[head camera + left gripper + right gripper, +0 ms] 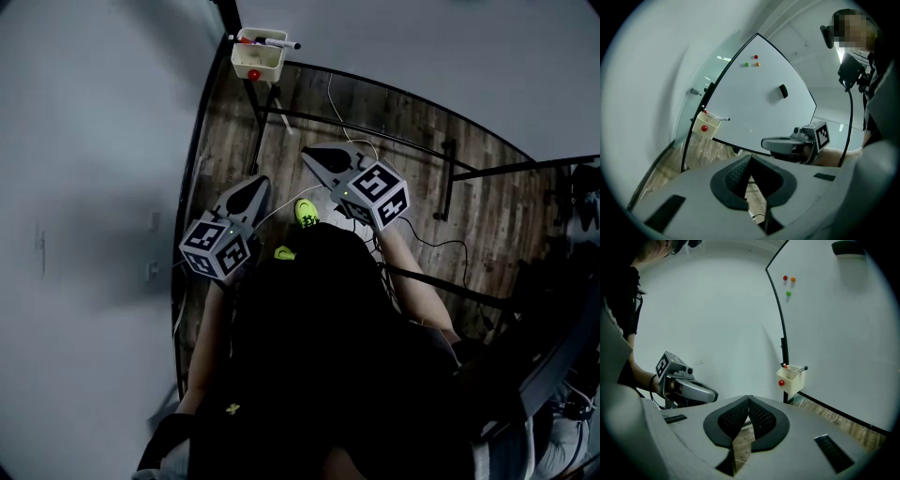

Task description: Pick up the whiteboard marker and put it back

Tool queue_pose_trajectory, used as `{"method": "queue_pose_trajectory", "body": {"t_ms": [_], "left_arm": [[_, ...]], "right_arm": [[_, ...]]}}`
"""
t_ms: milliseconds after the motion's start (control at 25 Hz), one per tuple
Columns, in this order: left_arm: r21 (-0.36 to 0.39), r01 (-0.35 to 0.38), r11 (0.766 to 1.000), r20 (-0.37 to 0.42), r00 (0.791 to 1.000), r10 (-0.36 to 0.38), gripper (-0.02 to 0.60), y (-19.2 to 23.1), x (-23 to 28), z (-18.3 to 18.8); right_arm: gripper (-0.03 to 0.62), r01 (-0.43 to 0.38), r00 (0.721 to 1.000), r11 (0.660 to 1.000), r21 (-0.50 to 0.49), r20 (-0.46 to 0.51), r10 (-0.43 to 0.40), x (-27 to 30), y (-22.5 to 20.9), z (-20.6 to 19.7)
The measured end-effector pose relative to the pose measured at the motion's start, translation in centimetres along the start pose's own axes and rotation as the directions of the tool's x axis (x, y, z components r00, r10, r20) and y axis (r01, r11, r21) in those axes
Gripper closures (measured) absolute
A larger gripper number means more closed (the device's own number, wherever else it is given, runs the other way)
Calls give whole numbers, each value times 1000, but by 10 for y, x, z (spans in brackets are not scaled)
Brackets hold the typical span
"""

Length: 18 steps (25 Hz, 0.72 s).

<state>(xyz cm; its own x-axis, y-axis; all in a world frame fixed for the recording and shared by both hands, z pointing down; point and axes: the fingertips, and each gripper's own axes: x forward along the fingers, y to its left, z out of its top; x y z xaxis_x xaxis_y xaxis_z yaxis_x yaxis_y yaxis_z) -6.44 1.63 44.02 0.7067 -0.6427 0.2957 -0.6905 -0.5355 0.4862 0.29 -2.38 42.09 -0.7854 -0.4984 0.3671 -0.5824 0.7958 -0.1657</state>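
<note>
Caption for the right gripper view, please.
Right hand-held gripper, jaws shut and empty, faces a cream marker holder at the whiteboard edge.

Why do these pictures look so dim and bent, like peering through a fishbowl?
Head view: dim, the person's dark top nearly black, the whiteboard frame bowed. Left gripper view: black rounded corners, the whiteboard bulging to a point, the left tool looming large in front. Right gripper view: the same fisheye bend, flat bluish light, the cream box fairly sharp.
</note>
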Motion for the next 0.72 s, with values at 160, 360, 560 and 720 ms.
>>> {"method": "queue_pose_trajectory", "body": {"t_ms": [160, 360, 560, 720], "left_arm": [[-18, -7, 1000, 20, 1000, 7, 549, 7, 20, 14], [-38, -27, 999, 27, 999, 29, 549, 15, 38, 26], [-64, -69, 996, 32, 997, 71, 549, 23, 52, 35], [-72, -101, 992, 54, 993, 105, 549, 29, 64, 49]], "right_arm": [[594, -9, 1000, 1000, 7, 10, 9, 5, -26, 6], [594, -24, 1000, 1000, 1, 19, 24, 16, -53, 16], [592, -54, 998, 999, -2, 30, 54, 28, -77, 24], [586, -80, 996, 997, -10, 38, 81, 36, -95, 29]]}}
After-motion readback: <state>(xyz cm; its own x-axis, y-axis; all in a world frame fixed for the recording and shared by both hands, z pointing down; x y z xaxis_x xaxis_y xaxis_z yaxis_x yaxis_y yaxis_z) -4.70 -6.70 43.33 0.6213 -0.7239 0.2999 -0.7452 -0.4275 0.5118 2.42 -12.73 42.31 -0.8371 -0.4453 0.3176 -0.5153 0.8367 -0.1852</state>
